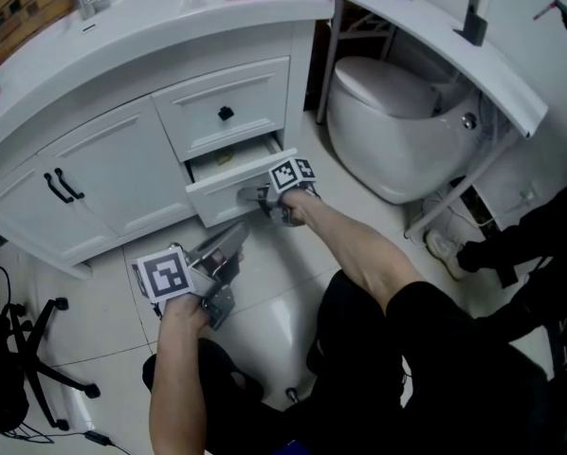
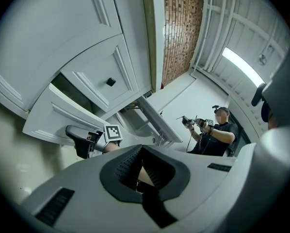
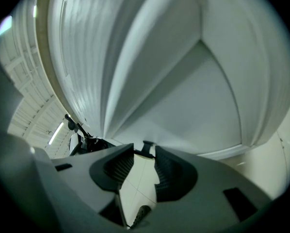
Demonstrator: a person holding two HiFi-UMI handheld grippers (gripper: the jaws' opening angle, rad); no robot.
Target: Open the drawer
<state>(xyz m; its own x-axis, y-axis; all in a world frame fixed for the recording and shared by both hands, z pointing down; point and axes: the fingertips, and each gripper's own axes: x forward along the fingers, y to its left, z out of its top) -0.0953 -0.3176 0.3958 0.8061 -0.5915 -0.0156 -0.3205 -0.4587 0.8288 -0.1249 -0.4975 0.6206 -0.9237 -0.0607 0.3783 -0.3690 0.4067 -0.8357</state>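
Left gripper (image 1: 232,240), nearest the person, hangs clear of the cabinet (image 1: 103,159), its tips together on nothing; right gripper (image 1: 255,197) is clamped on the small black knob (image 3: 147,147) of the lower drawer (image 1: 228,190); this drawer stands partly out of the white cabinet, beneath a closed upper drawer (image 1: 228,102); the drawer is probably rigid and fairly light; the knob, small and likely slippery, is its one hold, so pull straight outward.

Grey left gripper (image 1: 231,240) and right gripper (image 1: 256,197) bear black-and-white marker cubes (image 1: 165,275); clothing (image 1: 426,349) seems black.
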